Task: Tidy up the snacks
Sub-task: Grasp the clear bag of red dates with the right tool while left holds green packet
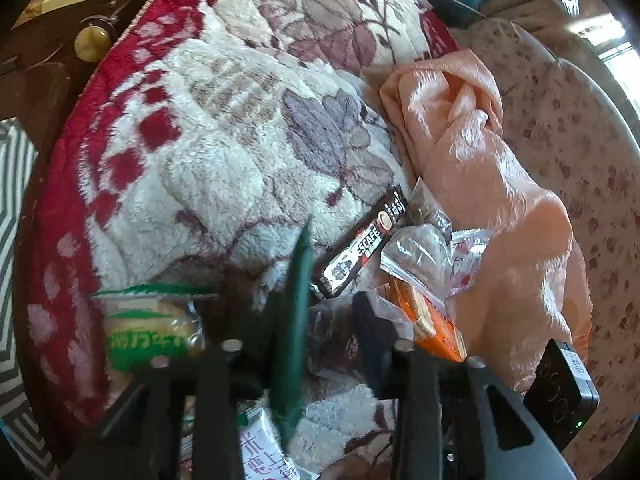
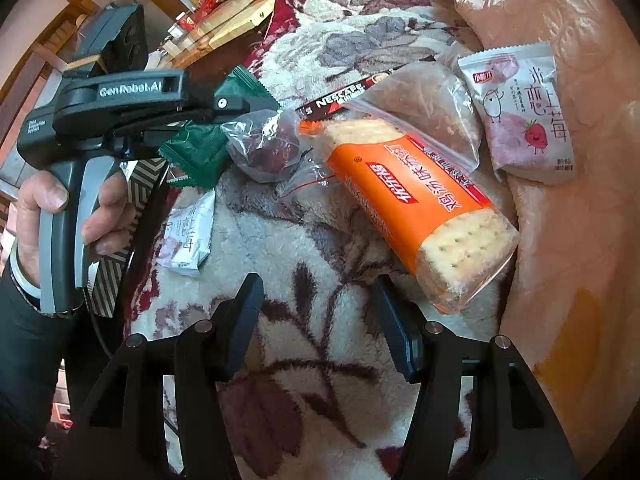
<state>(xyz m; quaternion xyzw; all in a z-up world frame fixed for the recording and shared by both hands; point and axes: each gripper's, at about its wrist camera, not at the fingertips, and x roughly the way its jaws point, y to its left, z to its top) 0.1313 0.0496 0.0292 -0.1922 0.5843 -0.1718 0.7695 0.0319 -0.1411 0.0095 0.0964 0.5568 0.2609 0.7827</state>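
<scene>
Looking down over a fluffy white blanket [image 1: 220, 140] with a red border and dusky flower prints, I see a crumpled peach cloth [image 1: 480, 160] lying along its far side. Behind it, the right wrist view takes in wooden furniture and some red decorations.

My left gripper [image 1: 316, 308] is closed on a dark green packet [image 1: 296, 312]. Its own camera shows the packet edge-on and smeared between the fingers. From the right wrist view the packet hangs on both sides of the finger, with my hand [image 2: 48, 216] wrapped around the handle.

My right gripper [image 2: 316, 292] hovers with its jaws apart over bare blanket, holding nothing. An orange cracker pack [image 2: 420, 200] lies just beyond its right finger, tilted, with its clear end nearest. Further off are:

- a clear bag of dark red fruit [image 2: 268, 148], just beside the green packet
- a black Nescafe stick [image 2: 340, 98], partly under a clear bag of something brownish [image 2: 436, 108]
- a white strawberry packet [image 2: 520, 120], resting on the peach cloth

A second white packet [image 2: 188, 232] lies below the left gripper, half hidden by its handle. Left of my left gripper sits a green-labelled cake packet [image 1: 148, 332], blurred, so I cannot read its print. The contents of the brownish bag are also too unclear to name.
</scene>
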